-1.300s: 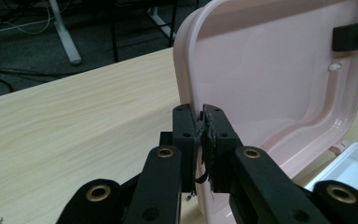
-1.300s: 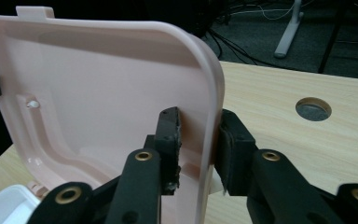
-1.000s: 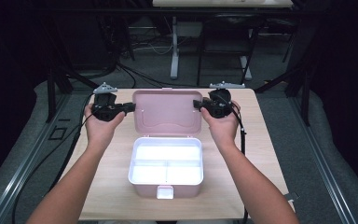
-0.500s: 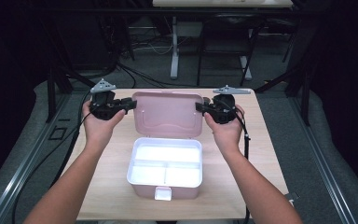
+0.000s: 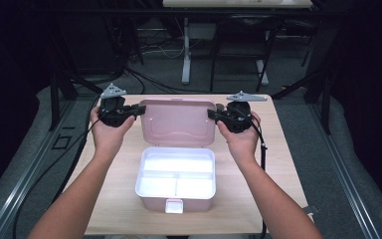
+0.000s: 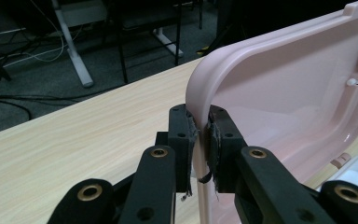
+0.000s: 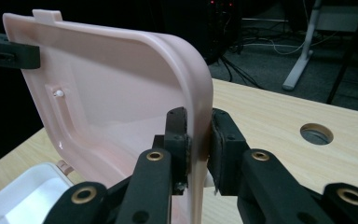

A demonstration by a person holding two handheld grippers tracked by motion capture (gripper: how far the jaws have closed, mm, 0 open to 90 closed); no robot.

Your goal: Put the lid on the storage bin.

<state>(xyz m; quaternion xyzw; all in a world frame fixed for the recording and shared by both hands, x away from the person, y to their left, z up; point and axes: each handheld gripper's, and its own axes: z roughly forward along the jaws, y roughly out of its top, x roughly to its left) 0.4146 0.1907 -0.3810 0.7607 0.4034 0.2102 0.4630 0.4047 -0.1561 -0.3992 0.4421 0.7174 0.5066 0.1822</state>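
From the high view, a pale pink plastic lunch box (image 5: pixel 175 180) with a white divided inside sits near the front middle of the light wooden table (image 5: pixel 288 164), its hinged pink lid (image 5: pixel 178 122) standing open behind it and tilted away from the person. The left gripper (image 5: pixel 140 109) meets the lid's left edge and the right gripper (image 5: pixel 211 114) its right edge, each held in a hand. The box looks empty, with its latch tab toward the person, so the work with the lid seems about halfway: the lid is up, and whether it goes further back or comes down onto the box cannot be told

In the left gripper view, the left gripper (image 6: pixel 200 133) has its jaws clamped on the rounded corner of the pink lid (image 6: pixel 298 93), pads pressing both faces; its jaws have just been closing onto that rim

In the right gripper view, the right gripper (image 7: pixel 199 135) is clamped on the opposite corner of the lid (image 7: pixel 121 88), the rim squeezed between the pads. A round hole (image 7: pixel 316 134) shows in the tabletop beyond
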